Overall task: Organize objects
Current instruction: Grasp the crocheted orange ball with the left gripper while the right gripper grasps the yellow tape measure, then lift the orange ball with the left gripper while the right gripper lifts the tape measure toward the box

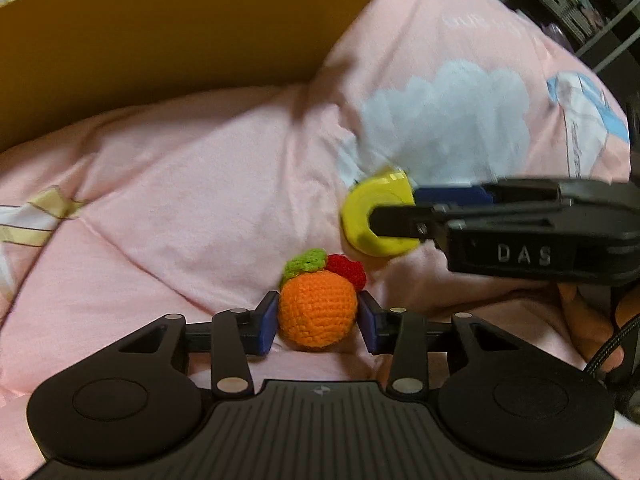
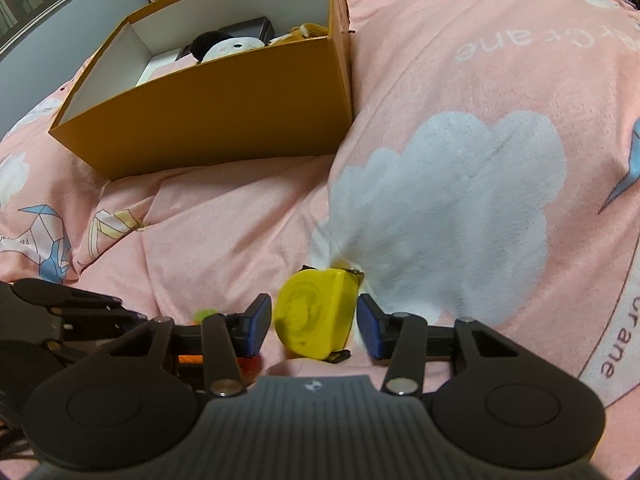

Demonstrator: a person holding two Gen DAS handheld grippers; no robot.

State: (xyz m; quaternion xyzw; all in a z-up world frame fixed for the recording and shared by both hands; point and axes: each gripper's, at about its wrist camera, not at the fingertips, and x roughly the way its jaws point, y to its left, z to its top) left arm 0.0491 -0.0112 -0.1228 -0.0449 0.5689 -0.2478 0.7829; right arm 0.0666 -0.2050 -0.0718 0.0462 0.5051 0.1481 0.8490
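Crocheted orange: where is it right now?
Left wrist view, low centre: the crocheted orange lies on the pink quilt between the left hand-held gripper pads, below-left of the yellow tape measure.

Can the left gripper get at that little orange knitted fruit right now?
Probably yes. The left gripper already has the orange knitted fruit between its blue pads, nothing blocking. The right gripper is off to the side at the yellow tape measure.

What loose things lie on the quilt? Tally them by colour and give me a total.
Orange: 1, the crochet orange
Red: 1, the crochet berry
Yellow: 1, the tape measure
Total: 3
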